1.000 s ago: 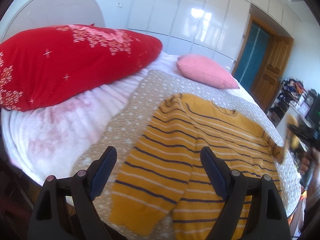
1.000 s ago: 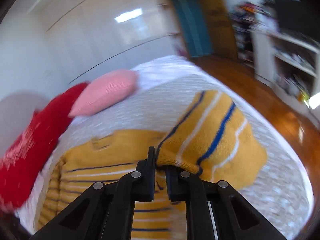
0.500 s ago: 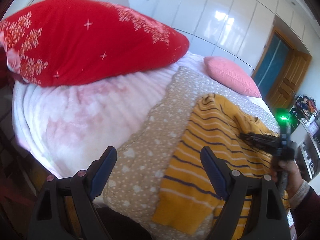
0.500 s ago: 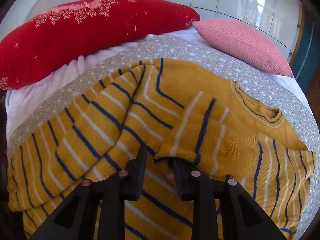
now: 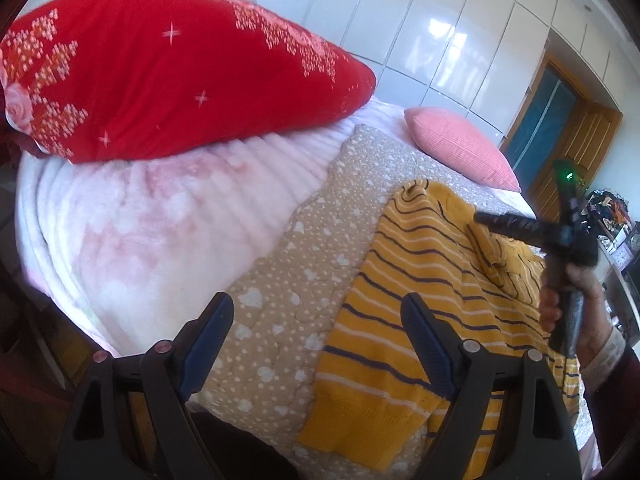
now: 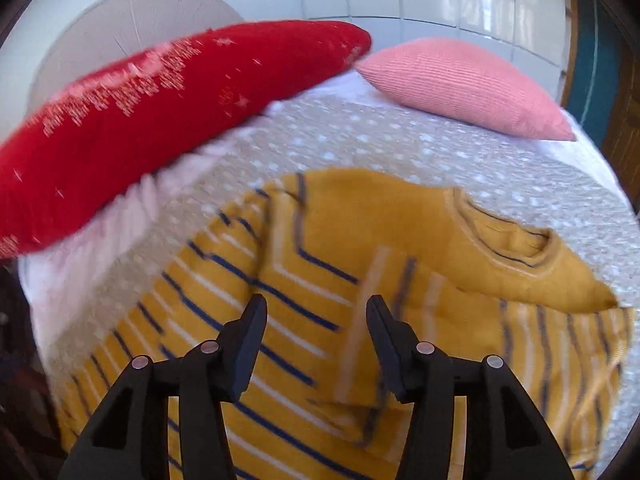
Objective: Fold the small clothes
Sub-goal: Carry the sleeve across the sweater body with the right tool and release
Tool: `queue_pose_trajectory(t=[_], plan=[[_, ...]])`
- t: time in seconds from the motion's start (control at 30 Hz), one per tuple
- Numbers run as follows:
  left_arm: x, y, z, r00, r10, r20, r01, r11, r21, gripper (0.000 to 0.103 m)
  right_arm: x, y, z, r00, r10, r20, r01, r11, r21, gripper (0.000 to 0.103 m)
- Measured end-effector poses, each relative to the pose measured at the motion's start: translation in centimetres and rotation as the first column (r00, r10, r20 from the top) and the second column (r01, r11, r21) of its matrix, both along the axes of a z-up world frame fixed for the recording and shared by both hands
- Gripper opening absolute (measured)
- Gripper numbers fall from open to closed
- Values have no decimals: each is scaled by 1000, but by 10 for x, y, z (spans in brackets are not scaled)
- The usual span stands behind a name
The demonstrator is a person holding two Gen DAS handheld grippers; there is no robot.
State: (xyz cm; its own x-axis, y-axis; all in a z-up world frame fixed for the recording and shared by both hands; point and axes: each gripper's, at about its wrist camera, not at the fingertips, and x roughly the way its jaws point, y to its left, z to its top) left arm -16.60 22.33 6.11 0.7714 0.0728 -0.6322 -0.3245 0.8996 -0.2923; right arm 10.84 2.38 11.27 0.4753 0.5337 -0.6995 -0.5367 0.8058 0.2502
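White cupboard doors (image 5: 452,44) back a bed (image 5: 132,220) topped with a dotted beige quilt (image 5: 296,280). Lying flat on that quilt is the striped yellow sweater (image 6: 320,280), which serves as the landmark: a big red pillow (image 5: 172,80) sits beyond its far left side, a pink pillow (image 6: 460,84) beyond its collar.

One sleeve lies folded inward across the sweater's chest. The right gripper (image 6: 316,336) hangs just above that sleeve, fingers parted and gripping nothing. The left gripper (image 5: 316,340) hovers over the sweater's near left edge and hem, fingers spread wide, also empty.

Judging by this, the sleeve-folding stage is under way, with one side laid in. The next move probably calls for the left gripper to drop to the sweater's left sleeve or edge, pinch the knit, and carry it toward the middle without dragging the body.
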Motion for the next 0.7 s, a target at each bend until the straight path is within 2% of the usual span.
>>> queue_pose_trajectory(t=[0.03, 0.1, 0.17, 0.23, 0.3, 0.37, 0.43, 0.5, 0.57, 0.63, 0.7], plan=[[-2, 2, 2, 1000, 4, 2, -4, 1000, 11, 85, -4, -6, 9, 1000, 25, -7, -24, 997, 70, 55], [-4, 9, 2, 1000, 12, 6, -12, 1000, 19, 85, -13, -27, 22, 1000, 5, 16, -7, 992, 123, 55], [-5, 15, -1, 1000, 20, 5, -20, 1000, 10, 85, -18, -64, 29, 996, -80, 32, 75, 988, 137, 55], [-4, 18, -6, 1000, 19, -1, -19, 1000, -3, 85, -19, -100, 27, 980, -198, 29, 194, 976, 104, 55], [-1, 16, -10, 1000, 17, -9, -17, 1000, -11, 85, -15, -125, 17, 966, -257, -15, 257, 963, 84, 55], [1, 11, -12, 1000, 8, -10, -8, 1000, -26, 85, -9, -145, 0, 950, -298, -92, 306, 946, 102, 56], [2, 5, -10, 1000, -9, -9, 9, 1000, -30, 85, -2, -148, -16, 940, -298, -169, 321, 938, 134, 56], [3, -1, -6, 1000, -21, -6, 21, 1000, -11, 85, 9, -139, -28, 936, -285, -208, 316, 939, 133, 55], [2, -4, -3, 1000, -24, -1, 24, 1000, 6, 85, 22, -122, -36, 940, -258, -224, 287, 952, 106, 43], [0, -4, -1, 1000, -17, 7, 17, 1000, 19, 85, 35, -99, -42, 939, -235, -249, 257, 964, 61, 13], [-3, 0, -1, 1000, -5, 8, 5, 1000, 15, 85, 44, -71, -38, 952, -199, -234, 215, 975, 46, 6]])
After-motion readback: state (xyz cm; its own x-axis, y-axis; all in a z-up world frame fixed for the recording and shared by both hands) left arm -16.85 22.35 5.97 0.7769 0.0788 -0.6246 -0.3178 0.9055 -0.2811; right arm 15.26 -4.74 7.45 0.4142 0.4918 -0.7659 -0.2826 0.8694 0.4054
